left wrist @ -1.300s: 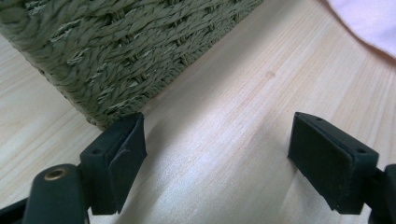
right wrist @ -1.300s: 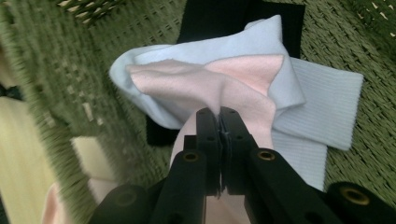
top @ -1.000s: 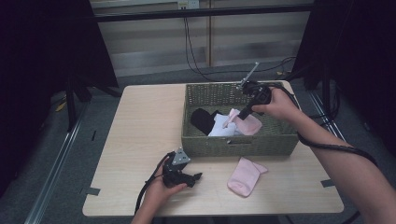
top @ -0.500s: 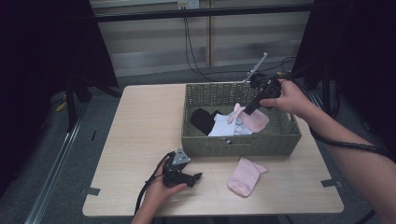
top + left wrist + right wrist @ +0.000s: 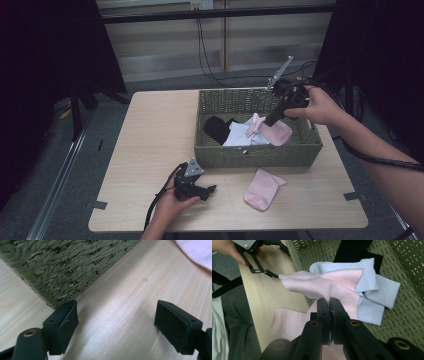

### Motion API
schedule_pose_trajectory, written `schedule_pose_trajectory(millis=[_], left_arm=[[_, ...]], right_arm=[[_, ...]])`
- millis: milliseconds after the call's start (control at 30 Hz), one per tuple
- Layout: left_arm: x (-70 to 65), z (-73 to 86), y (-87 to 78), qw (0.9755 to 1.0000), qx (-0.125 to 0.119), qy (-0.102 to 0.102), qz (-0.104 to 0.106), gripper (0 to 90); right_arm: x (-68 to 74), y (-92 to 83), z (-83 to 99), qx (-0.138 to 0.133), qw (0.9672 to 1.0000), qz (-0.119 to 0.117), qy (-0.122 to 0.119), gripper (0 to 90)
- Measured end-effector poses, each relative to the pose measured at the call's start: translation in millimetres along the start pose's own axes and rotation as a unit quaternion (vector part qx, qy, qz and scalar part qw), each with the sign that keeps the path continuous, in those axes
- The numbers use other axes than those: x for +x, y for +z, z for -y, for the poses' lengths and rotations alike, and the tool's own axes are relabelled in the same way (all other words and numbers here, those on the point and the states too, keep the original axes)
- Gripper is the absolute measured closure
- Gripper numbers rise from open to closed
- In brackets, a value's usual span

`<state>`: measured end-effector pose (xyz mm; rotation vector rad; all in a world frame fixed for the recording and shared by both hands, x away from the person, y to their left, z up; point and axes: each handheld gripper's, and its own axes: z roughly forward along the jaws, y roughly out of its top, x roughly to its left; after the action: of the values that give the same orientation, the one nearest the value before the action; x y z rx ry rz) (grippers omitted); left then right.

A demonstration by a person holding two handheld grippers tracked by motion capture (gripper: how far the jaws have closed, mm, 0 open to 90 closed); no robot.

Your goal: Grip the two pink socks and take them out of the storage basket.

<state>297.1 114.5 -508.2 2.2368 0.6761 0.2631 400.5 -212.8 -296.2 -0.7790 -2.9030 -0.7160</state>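
Observation:
My right gripper [image 5: 270, 120] [image 5: 329, 304] is shut on a pink sock [image 5: 272, 131] [image 5: 312, 286] and holds it over the green wicker basket [image 5: 260, 155] [image 5: 409, 312]. Inside the basket lie a pale blue sock [image 5: 240, 136] [image 5: 372, 282] and a black sock [image 5: 216, 127] [image 5: 352, 250]. A second pink sock [image 5: 262, 189] [image 5: 285, 323] lies flat on the table in front of the basket. My left gripper [image 5: 207, 190] [image 5: 116, 322] rests on the table by the basket's front left corner [image 5: 62, 272], jaws wide open with nothing between them.
The wooden table [image 5: 150, 150] has bare surface left of the basket. Cables [image 5: 205, 45] hang behind the table's far edge. A cable trails from my left gripper off the front edge.
My right gripper has lifted and drawn back to the right with the pink sock, which now hangs higher over the basket. The left gripper has not moved.

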Motion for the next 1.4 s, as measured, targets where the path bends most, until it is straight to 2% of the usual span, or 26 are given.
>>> schedule_pose_trajectory(millis=[400, 633, 967, 1033, 1400], left_arm=[[0.0, 0.0, 0.0, 1.0, 0.0, 0.0, 0.0, 18.5], [0.0, 0.0, 0.0, 1.0, 0.0, 0.0, 0.0, 18.5], [0.0, 0.0, 0.0, 1.0, 0.0, 0.0, 0.0, 18.5], [0.0, 0.0, 0.0, 1.0, 0.0, 0.0, 0.0, 18.5], [-0.4, 0.3, 0.4, 1.0, -0.002, -0.003, 0.001, 18.5]], right_arm=[[17.0, -12.1, 11.9, -0.02, 0.9996, -0.008, -0.017, 87.5], [26.2, -11.0, 19.6, -0.017, 0.9994, -0.015, -0.028, 87.4], [42.5, -2.7, 28.3, -0.013, 0.9984, -0.027, -0.047, 87.3], [45.5, -1.0, 30.2, -0.014, 0.9985, -0.032, -0.043, 87.2], [60.0, 13.2, 36.7, -0.012, 0.9972, -0.043, -0.059, 87.0]])
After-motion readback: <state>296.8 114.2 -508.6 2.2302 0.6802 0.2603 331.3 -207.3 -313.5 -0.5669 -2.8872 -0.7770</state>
